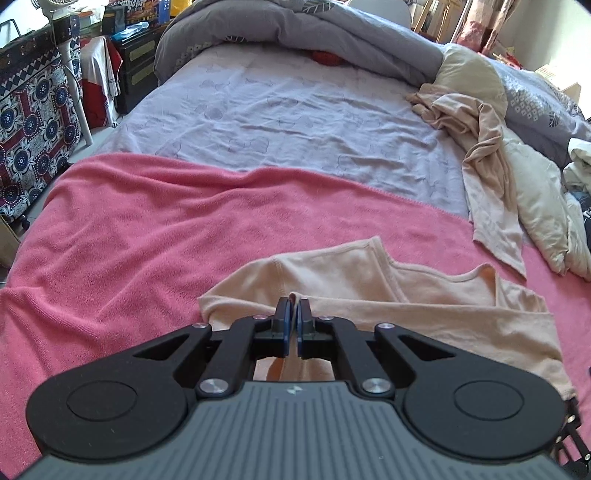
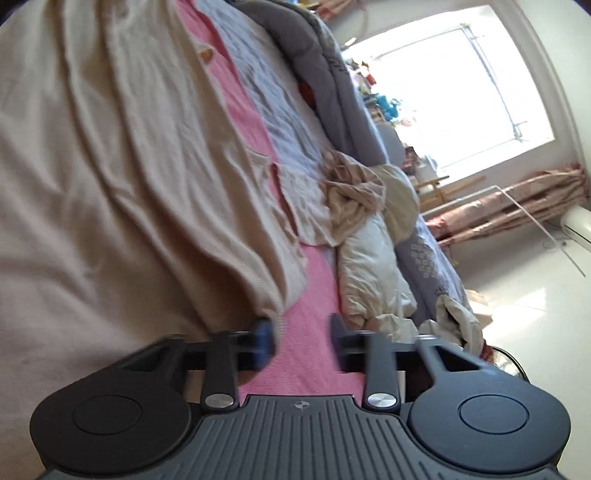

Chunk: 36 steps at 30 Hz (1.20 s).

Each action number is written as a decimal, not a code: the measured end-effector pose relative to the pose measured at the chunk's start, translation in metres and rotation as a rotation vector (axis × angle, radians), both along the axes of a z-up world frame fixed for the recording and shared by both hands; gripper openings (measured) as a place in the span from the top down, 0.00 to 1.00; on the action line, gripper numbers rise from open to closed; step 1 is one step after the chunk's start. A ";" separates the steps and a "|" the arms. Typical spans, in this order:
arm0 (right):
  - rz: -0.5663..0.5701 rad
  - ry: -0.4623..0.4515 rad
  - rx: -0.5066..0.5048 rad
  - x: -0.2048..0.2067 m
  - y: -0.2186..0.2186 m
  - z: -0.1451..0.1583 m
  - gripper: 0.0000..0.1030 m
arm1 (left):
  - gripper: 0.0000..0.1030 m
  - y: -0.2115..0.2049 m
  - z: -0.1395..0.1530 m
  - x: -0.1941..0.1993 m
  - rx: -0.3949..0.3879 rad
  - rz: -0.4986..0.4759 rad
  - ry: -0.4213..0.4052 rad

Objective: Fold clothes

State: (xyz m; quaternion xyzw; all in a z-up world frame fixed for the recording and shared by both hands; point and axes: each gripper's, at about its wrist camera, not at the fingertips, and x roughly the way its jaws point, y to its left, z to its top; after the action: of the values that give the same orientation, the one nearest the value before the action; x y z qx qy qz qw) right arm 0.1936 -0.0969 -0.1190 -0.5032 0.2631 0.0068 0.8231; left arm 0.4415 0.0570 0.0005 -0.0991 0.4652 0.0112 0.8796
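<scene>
A beige shirt (image 1: 369,280) lies on a pink towel (image 1: 147,221) spread across the bed. My left gripper (image 1: 294,308) is shut on a pinched ridge of the shirt's fabric near its sleeve edge. In the right wrist view the same shirt (image 2: 110,184) fills the left side in loose folds, and its lower corner hangs just beside the left fingertip (image 2: 264,336). My right gripper (image 2: 301,332) looks blurred, with its jaws apart and only the pink towel (image 2: 310,295) showing between them.
A second crumpled beige garment (image 1: 484,155) and a cream pillow (image 1: 535,192) lie at the bed's right side. A grey duvet (image 1: 295,33) is heaped at the head, over a lilac sheet (image 1: 277,110). Patterned furniture (image 1: 29,110) stands left of the bed.
</scene>
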 end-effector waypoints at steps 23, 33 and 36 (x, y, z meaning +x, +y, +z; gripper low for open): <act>-0.022 0.011 0.111 -0.023 -0.010 -0.023 0.95 | 0.29 -0.213 0.011 0.069 -0.020 -0.804 0.027; -0.044 -0.045 0.179 -0.031 -0.015 -0.024 0.95 | 0.55 -0.339 -0.041 0.063 0.102 -1.004 0.088; -0.043 -0.049 0.195 -0.033 -0.016 -0.022 0.95 | 0.91 -0.348 -0.049 0.064 0.166 -0.975 0.109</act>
State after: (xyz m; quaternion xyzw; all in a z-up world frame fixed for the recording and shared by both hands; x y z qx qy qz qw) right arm 0.1607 -0.1128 -0.1411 -0.4151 0.2515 0.0023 0.8743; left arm 0.5050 -0.2911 -0.0487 0.2009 0.5004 -0.3592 0.7617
